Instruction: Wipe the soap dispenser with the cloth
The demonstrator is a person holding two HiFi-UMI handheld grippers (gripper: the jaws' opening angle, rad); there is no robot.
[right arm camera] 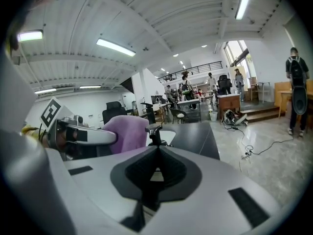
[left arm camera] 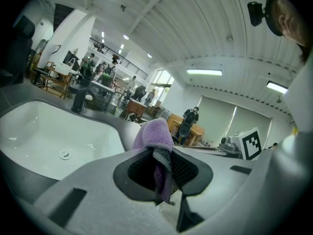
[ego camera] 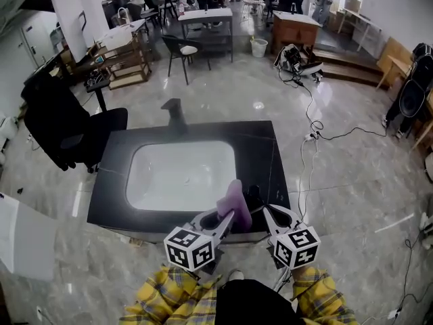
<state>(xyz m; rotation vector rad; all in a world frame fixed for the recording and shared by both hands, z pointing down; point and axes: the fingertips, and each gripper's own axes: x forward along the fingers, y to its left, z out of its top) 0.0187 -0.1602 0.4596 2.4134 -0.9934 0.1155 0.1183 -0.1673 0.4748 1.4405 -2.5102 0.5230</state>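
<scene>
The wipe itself looks not yet begun; the approach is the step in hand. The left claw point(left arm camera: 164, 168) is clamped on a soft, fleecy purple cloth point(left arm camera: 155, 133), which stands up in a rounded fold above its tips. The right claw point(right arm camera: 157, 153) is closed with nothing in it. The soap dispenser point(ego camera: 254, 196), a slim dark pump bottle, stands near the front right edge of the black counter point(ego camera: 264, 147), beside the smooth white basin point(ego camera: 179, 175). The cloth is just beside it, though whether they touch is unclear. Next the cloth probably needs pressing against the bottle's side, with the right claw perhaps steadying the pump.
</scene>
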